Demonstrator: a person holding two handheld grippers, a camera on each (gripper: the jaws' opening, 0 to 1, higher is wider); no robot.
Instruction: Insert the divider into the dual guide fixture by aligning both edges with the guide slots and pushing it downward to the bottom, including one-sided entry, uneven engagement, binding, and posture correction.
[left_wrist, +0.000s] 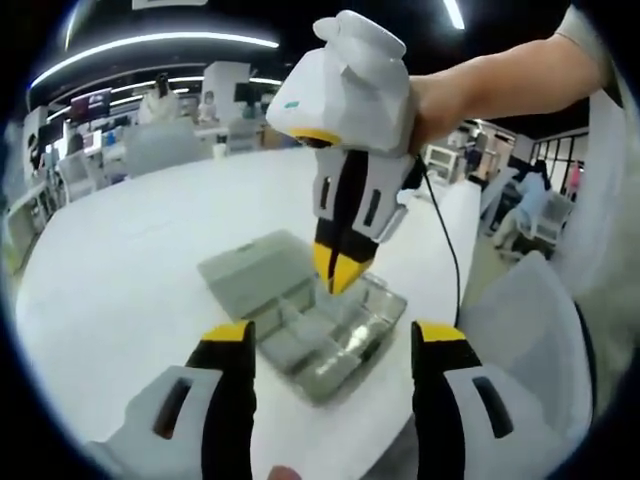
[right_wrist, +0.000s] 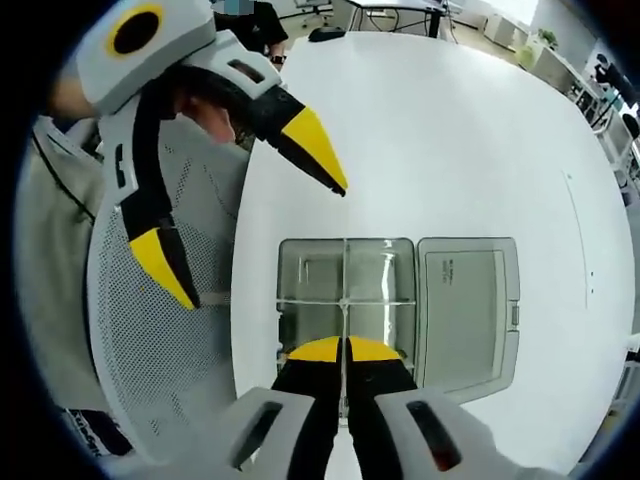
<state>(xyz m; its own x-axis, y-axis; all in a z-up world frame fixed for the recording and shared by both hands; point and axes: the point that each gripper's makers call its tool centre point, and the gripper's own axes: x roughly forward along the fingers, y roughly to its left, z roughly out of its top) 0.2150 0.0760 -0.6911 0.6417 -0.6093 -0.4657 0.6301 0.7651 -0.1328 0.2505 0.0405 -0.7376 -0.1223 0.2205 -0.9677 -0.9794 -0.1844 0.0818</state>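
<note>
divider going in, watch for binding

your right hand-held gripper (right_wrist: 344, 352) pinches the clear divider (right_wrist: 344, 300) over the open plastic box (right_wrist: 300, 300) on the white surface (right_wrist: 450, 130); left hand-held gripper (left_wrist: 330, 345) hangs spread. tilt it and one edge could jam.

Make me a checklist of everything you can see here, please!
Surface: white table.
Job's things: clear box with open lid; thin divider in the right gripper, over the box.
Clutter: nothing seen.
Grippers: right gripper shut on divider; left gripper open.
Cables: black cable from right gripper.
Surroundings: mesh chair, office desks.
</note>
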